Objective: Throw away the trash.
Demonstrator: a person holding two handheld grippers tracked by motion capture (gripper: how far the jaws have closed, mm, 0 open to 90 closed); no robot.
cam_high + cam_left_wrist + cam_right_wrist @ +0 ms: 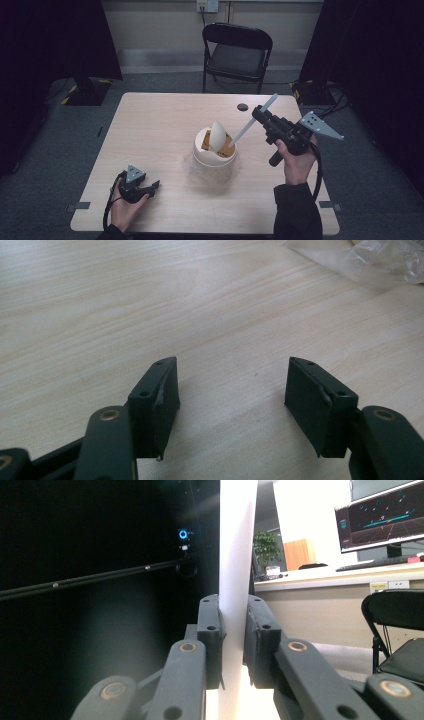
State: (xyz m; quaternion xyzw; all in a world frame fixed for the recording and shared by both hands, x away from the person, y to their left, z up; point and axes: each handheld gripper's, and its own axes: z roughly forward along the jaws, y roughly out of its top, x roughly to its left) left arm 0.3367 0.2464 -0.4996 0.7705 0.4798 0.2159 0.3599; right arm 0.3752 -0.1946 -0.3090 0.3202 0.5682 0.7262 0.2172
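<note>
A round white tub [214, 152] stands at the middle of the wooden table [150, 125], with brown contents and a cream oval piece [217, 135] sticking up out of it. My right gripper [257, 114] is held above the table to the tub's right, shut on a long white utensil handle [250, 125] that slants down to the tub's right rim. In the right gripper view that white handle [237, 545] is clamped between the jaws of the right gripper [233, 615]. My left gripper [155, 186] rests at the table's front left. It is open [232, 385] over bare wood, holding nothing.
Crumpled clear plastic [192, 167] lies around the tub's base, and its edge [385, 257] is ahead of the left jaws. A dark round grommet [242, 107] sits near the table's far edge. A black folding chair [237, 50] stands beyond the table.
</note>
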